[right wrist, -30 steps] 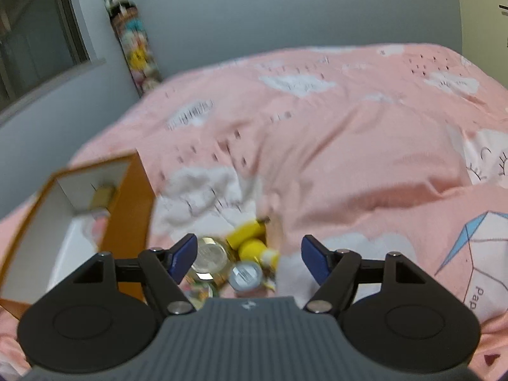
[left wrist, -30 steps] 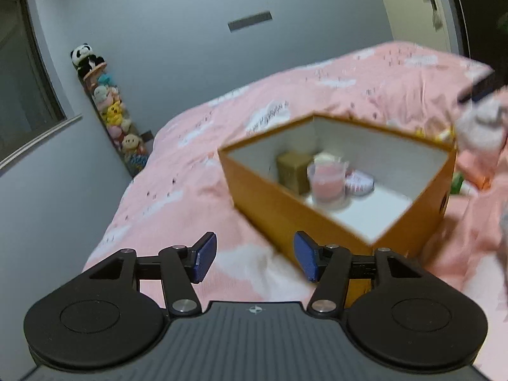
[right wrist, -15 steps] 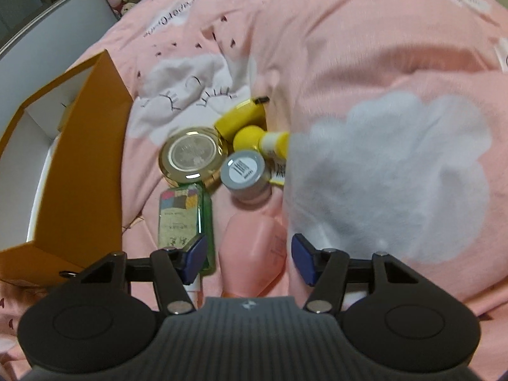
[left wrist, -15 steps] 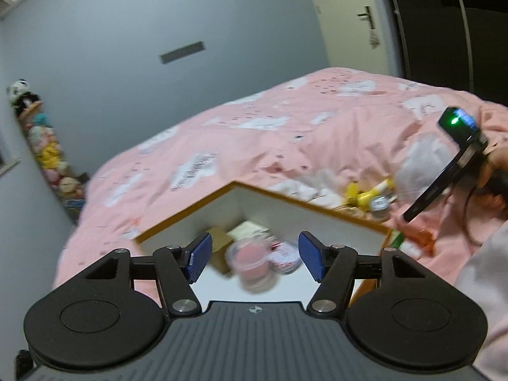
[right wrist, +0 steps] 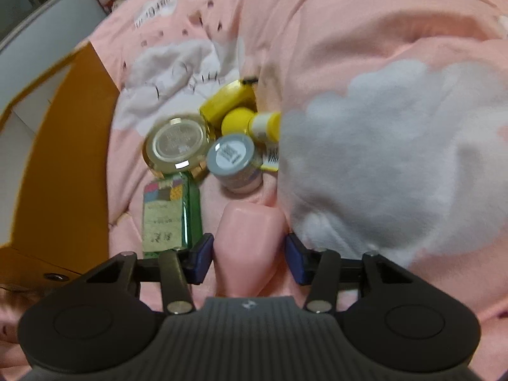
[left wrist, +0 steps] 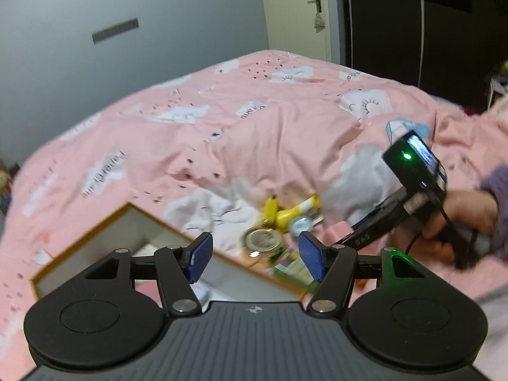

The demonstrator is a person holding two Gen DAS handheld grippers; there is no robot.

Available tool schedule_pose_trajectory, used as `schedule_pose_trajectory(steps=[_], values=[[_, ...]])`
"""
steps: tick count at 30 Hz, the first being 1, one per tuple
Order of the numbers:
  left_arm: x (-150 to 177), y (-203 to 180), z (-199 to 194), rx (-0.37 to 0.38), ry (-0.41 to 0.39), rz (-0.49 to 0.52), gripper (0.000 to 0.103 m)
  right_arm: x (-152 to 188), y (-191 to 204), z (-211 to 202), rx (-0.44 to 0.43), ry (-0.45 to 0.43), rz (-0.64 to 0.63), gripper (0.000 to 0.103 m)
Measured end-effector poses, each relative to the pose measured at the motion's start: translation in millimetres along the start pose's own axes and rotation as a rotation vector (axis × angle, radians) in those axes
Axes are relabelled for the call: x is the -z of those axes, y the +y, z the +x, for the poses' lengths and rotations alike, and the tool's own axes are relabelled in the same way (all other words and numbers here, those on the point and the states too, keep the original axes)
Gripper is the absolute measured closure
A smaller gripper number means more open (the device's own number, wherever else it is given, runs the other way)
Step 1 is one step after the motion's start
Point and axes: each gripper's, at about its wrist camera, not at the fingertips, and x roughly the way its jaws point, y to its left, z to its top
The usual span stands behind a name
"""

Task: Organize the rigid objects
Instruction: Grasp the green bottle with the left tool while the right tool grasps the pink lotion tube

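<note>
A smooth, rounded pale pink bottle (right wrist: 249, 247) lies on the bed between the blue ribbed pads (right wrist: 199, 262) of the right gripper (right wrist: 249, 262). Its jaws have just been closing and now stand about half open around the bottle's sides; whether the pads press on it cannot be told, since a thin gap seems to show on the right side. Just left of the bottle lies a flat green glass bottle (right wrist: 173, 212) with a patchwork paper label. Beyond it sit a round gold compact with a silvery embossed lid (right wrist: 177, 143), a small jar with a grey lid (right wrist: 230, 155), and 2 glossy yellow plastic pieces (right wrist: 228, 101), one rounded, one a tube with a white collar (right wrist: 263, 123). All of these touch or crowd each other in a fold of the quilt.

An orange cardboard box (left wrist: 95, 231) with white inner walls stands open just left of the heap; what it holds is mostly hidden behind the left gripper (left wrist: 252, 255), whose jaws have just been opening and stand wide with nothing between them.

The soft pink quilt (left wrist: 285, 133) is printed with white clouds and small dark marks. Behind it are a grey wall (left wrist: 127, 16), a cream door (left wrist: 295, 6) and a dark wardrobe. A hand (left wrist: 460, 219) in a purple cuff holds the right gripper's handle
</note>
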Motion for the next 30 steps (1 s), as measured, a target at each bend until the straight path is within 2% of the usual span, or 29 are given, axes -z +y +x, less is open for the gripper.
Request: schedule_pose_trajectory(steps=[4, 11, 16, 18, 24, 30], values=[[-20.8, -15.9, 35.0, 0.027, 0.087, -0.102, 0.03, -0.4, -9.7, -25.4, 0.025, -0.082, 0.022, 0.055], [-32.1, -30.4, 102.4, 0.04, 0.285, -0.368, 0.03, 3.1, -40.2, -35.9, -0.024, -0.093, 0.101, 0.056], [-25.9, -32.1, 141.0, -0.048, 0.408, -0.493, 0.027, 5.9, -45.7, -36.3, -0.059, -0.106, 0.12, 0.056], [-23.4, -33.3, 150.8, -0.089, 0.432, -0.543, 0.026, 7.0, -47.6, -36.2, -0.068, -0.109, 0.124, 0.056], [-13.2, -42.3, 180.4, -0.225, 0.487, -0.528, 0.021, 10.0, -47.8, -34.1, -0.075, -0.113, 0.12, 0.057], [-0.6, -36.1, 199.2, -0.228, 0.548, -0.564, 0.021, 12.3, -52.3, -34.8, -0.095, -0.113, 0.133, 0.058]])
